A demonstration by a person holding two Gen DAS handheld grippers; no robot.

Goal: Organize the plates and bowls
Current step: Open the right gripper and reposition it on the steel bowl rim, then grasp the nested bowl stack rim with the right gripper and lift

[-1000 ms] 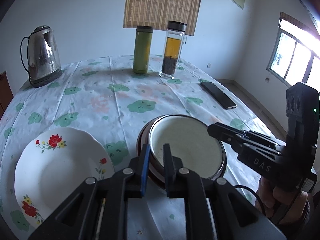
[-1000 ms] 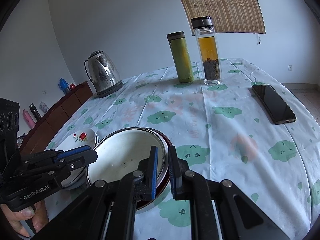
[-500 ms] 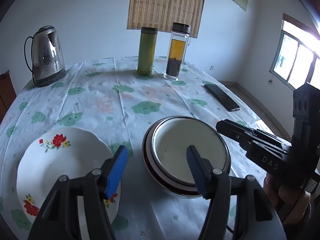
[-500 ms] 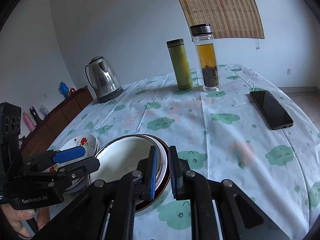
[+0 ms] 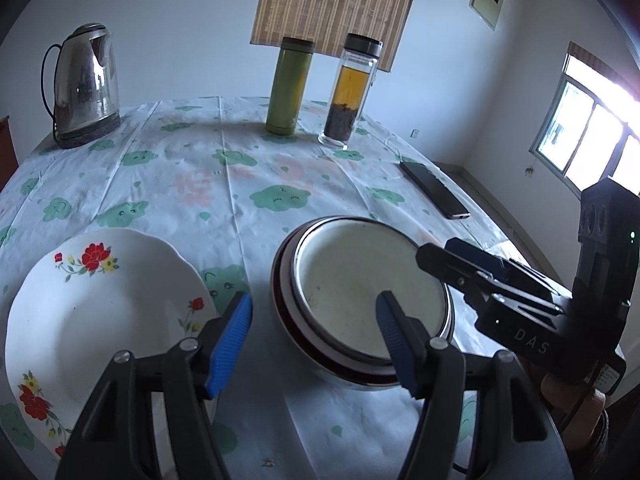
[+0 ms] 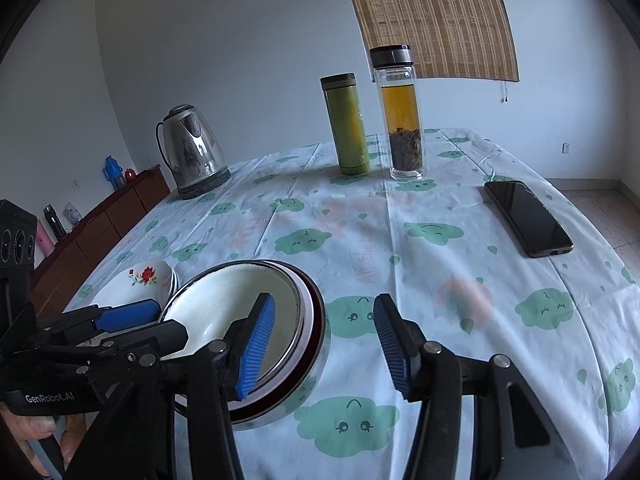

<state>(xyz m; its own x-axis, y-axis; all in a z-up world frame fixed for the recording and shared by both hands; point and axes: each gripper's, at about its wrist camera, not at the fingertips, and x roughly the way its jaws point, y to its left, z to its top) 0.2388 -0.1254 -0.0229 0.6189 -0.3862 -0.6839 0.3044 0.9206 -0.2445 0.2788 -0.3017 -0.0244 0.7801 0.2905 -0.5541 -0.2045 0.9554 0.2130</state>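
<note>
At about eight o'clock on the table point(image 5: 240, 184) lies the white flowered plate point(image 5: 92, 312), flat on the cloud-print cloth. My left gripper point(image 5: 314, 334) hangs over the gap beside it, its fingers point(image 5: 232, 340) having just been opening — they now stand wide apart, gripping nothing, one over the plate's edge and the other over the near rim of the stacked bowls point(image 5: 360, 292). The bowls sit nested at about five o'clock, just beside the plate. My right gripper point(image 6: 324, 340) has its fingers point(image 6: 258, 344) just opened too, holding nothing — one over the bowls' rim, the other outside over the cloth. At twelve o'clock stand a kettle point(image 5: 84, 88), a green flask point(image 5: 290, 86) and a glass tea bottle point(image 5: 350, 92); a phone point(image 5: 434, 190) lies at two o'clock.
</note>
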